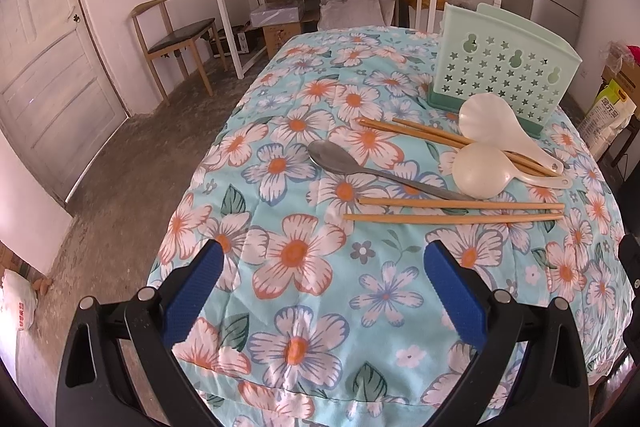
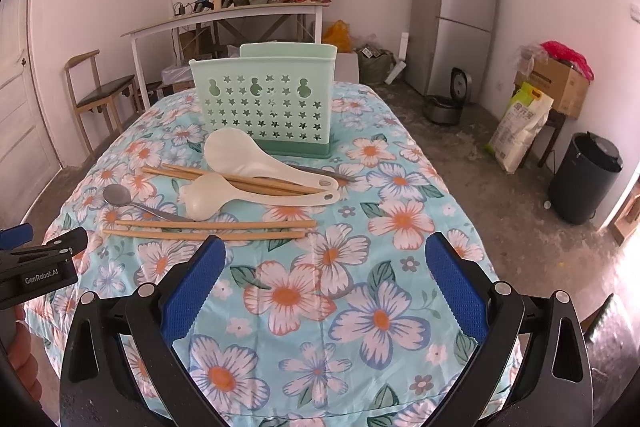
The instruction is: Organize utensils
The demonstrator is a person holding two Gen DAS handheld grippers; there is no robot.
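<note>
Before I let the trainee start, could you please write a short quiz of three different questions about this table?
1. True or false: the green holder already holds a utensil.
2. How many pairs of chopsticks lie on the flowered cloth?
3. What rests across the far chopsticks: A) two white rice paddles, B) the metal spoon, C) a fork?

Key:
1. False, none shows inside it.
2. Two: the far pair and the near chopsticks.
3. A, the white rice paddles.
</note>
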